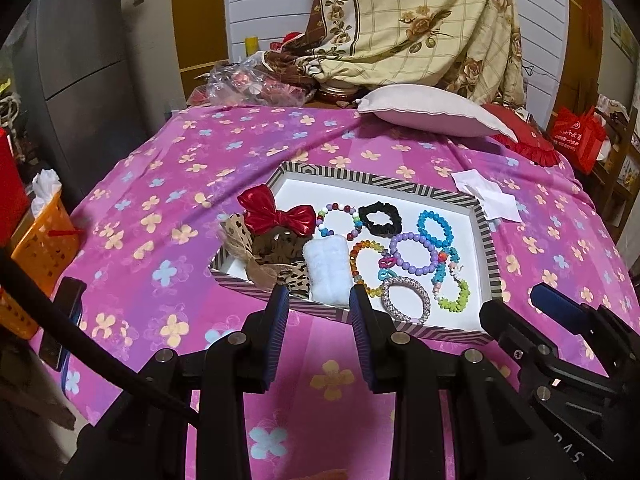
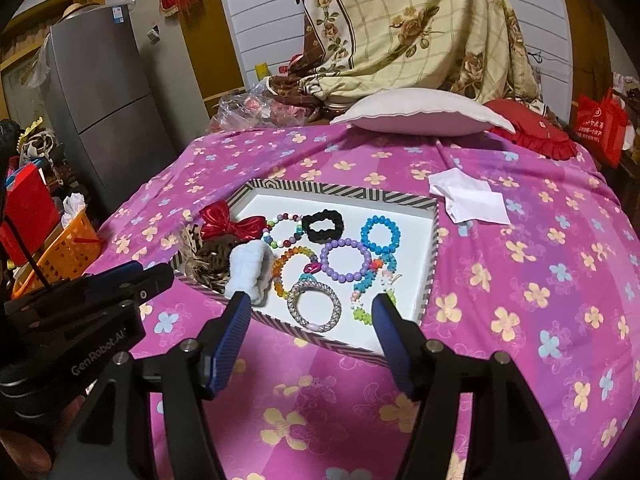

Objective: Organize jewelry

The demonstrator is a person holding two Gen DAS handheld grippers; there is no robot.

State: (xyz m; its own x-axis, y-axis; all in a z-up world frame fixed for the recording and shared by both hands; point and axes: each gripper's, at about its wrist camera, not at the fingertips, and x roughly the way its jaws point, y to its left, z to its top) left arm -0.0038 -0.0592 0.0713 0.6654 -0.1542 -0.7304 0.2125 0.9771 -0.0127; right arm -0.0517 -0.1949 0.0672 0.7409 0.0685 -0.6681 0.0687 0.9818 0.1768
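Note:
A striped-rim tray (image 1: 384, 182) (image 2: 336, 192) with a white floor lies on the pink flowered cloth. It holds a red bow (image 1: 276, 216) (image 2: 232, 222), a leopard scrunchie (image 1: 276, 248), a white fluffy band (image 1: 328, 272) (image 2: 250, 268), a black scrunchie (image 1: 380, 218) (image 2: 322, 226) and several bead bracelets, among them a blue one (image 1: 434, 228) (image 2: 380, 234), a purple one (image 1: 414, 252) (image 2: 346, 262) and a silver one (image 1: 406, 300) (image 2: 314, 306). My left gripper (image 1: 320, 298) hovers open over the tray's near edge, empty. My right gripper (image 2: 312, 308) stands open above the silver bracelet, nothing between its fingers.
A white paper (image 1: 486, 194) (image 2: 466, 196) lies right of the tray. A pale cushion (image 2: 420, 116) and a red cushion (image 2: 532, 132) sit at the back. An orange basket (image 1: 44, 240) stands at the left, a phone (image 1: 64, 324) lies on the left edge, and a grey fridge (image 2: 104, 120) is behind.

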